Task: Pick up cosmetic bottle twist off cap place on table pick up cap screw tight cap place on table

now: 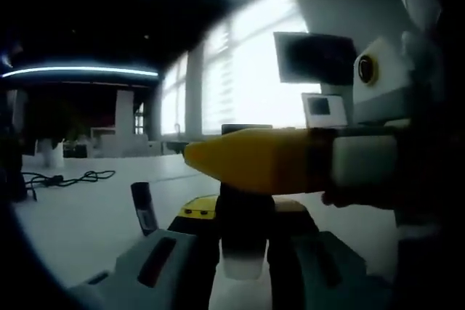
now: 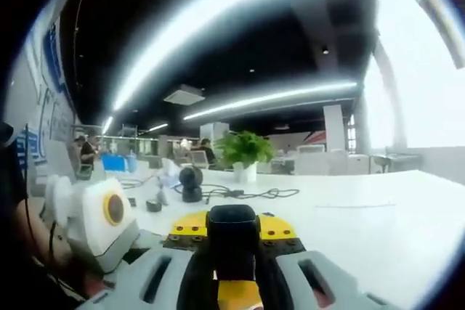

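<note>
Held aloft over the white tabletop [image 2: 378, 208], left gripper [image 1: 243, 252] fingers pinching the yellow cosmetic bottle [image 1: 254, 161] at its middle, right gripper [image 2: 232, 245] fingers clamped on the dark cap [image 2: 232, 230], risking cross-threading or slipping out if twisted off-axis.

Both views low over shared table [image 1: 87, 223]

A white bench [image 2: 378, 215] carries a potted plant [image 2: 244, 152], a black cable [image 2: 247, 194] and a small round black device [image 2: 191, 182].
</note>
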`<action>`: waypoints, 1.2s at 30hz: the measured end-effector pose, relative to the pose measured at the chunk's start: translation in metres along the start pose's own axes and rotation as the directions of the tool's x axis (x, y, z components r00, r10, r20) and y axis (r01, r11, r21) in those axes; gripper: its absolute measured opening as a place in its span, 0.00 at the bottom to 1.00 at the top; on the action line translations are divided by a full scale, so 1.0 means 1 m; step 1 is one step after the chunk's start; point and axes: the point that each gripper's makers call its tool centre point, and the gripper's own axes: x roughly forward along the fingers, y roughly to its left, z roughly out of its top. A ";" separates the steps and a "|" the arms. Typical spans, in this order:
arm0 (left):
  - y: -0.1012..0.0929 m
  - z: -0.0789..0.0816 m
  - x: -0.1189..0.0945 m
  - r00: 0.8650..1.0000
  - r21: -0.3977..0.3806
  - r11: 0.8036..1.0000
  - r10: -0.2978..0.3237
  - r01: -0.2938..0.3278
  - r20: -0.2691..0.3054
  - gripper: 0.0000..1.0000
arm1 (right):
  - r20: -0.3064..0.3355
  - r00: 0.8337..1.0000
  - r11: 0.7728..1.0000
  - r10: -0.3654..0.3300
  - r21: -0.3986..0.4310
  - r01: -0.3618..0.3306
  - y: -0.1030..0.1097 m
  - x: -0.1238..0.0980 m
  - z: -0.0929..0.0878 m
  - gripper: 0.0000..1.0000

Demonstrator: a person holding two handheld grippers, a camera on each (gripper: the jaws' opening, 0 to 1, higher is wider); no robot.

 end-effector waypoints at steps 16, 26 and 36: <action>0.005 -0.009 0.000 1.000 -0.033 0.999 -0.005 0.005 -0.003 0.14 | -0.037 0.999 0.999 0.036 -0.038 -0.037 -0.002 0.000 -0.016 0.22; 0.002 -0.018 0.001 0.999 -0.070 0.997 -0.026 0.025 -0.018 0.14 | -0.059 0.997 0.999 0.052 0.002 -0.052 -0.004 -0.002 -0.023 0.22; 0.000 -0.028 0.004 0.997 -0.046 0.998 -0.039 0.036 -0.064 0.14 | -0.083 0.995 0.999 0.052 0.021 -0.050 -0.007 -0.002 -0.031 0.21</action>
